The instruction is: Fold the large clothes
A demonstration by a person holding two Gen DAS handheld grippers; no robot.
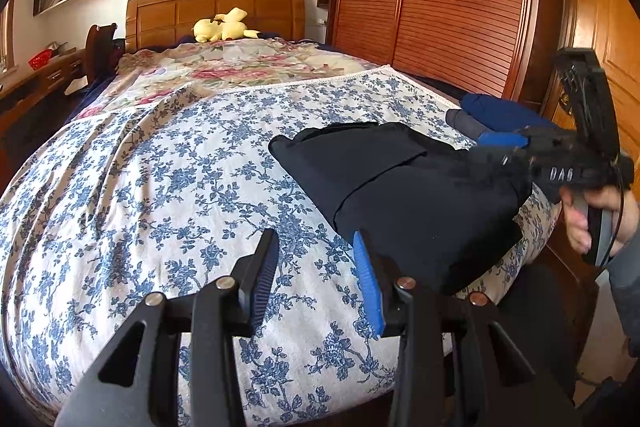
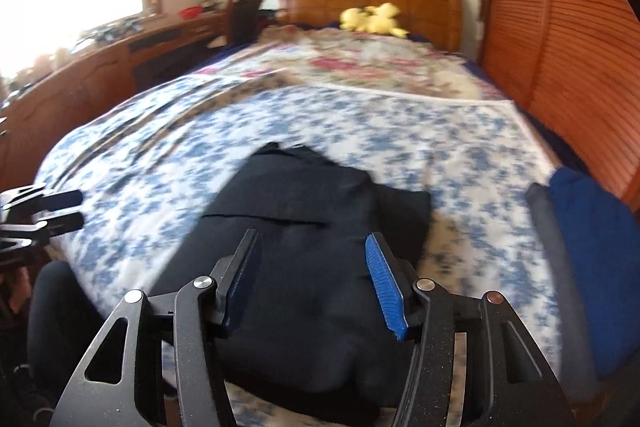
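Observation:
A black garment [image 1: 400, 179] lies folded into a thick bundle near the foot of the bed, towards its right side. My left gripper [image 1: 316, 267] is open over the bare sheet just left of the bundle, its right finger close to the cloth edge, with nothing between the jaws. My right gripper [image 2: 312, 267] hovers open above the near part of the black garment [image 2: 304, 211], and the pads press on nothing. In the left wrist view the right gripper [image 1: 516, 143] reaches over the bundle's far right edge, held by a hand [image 1: 588, 219]. The left gripper [image 2: 60, 211] shows at the left edge of the right wrist view.
The bed has a blue floral sheet [image 1: 160, 167] and a pink floral quilt [image 1: 240, 63] beyond it. A stack of folded blue and grey clothes [image 2: 580, 227] sits at the bed's right edge. A yellow plush toy [image 1: 222, 27] lies by the headboard. A slatted wardrobe [image 1: 440, 7] stands right, a desk [image 2: 100, 67] left.

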